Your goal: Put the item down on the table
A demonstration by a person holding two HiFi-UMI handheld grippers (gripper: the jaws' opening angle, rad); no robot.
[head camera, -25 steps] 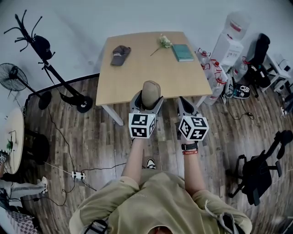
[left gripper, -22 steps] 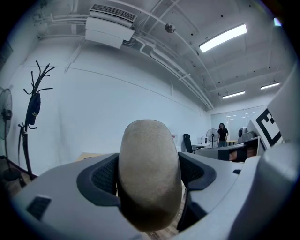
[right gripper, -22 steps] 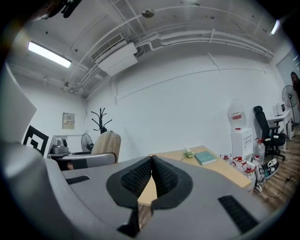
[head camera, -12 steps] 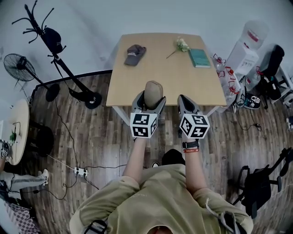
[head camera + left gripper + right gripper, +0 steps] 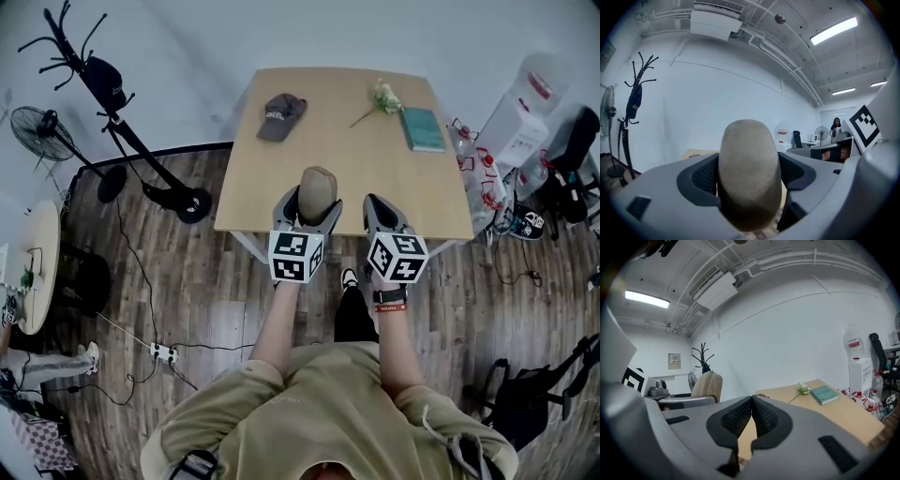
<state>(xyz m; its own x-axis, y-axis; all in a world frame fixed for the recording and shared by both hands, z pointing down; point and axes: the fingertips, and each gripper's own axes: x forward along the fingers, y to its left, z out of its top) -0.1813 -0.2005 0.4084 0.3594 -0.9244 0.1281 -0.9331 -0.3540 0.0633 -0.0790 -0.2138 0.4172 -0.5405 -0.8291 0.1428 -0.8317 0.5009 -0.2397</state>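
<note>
— Head view: what's changing?
— You're carrying the left claw (image 5: 307,208) farther over the bench (image 5: 375,159) than a second ago, with the tan rounded item (image 5: 317,186) above its near edge.
— Left gripper view?
— It's gripping that item upright.
— Right gripper view?
— Your right claw (image 5: 751,417) is sitting clenched, empty.

Matt, finely grained tan item (image 5: 749,173); left gripper (image 5: 308,202) of matt grey plastic with dimpled black pads (image 5: 704,177); table (image 5: 347,150) ahead of it of smooth pale wood.

item (image 5: 316,190) | beige rounded oblong, upright | clamped in left tool (image 5: 307,208) | at table (image 5: 394,159) near edge
</note>
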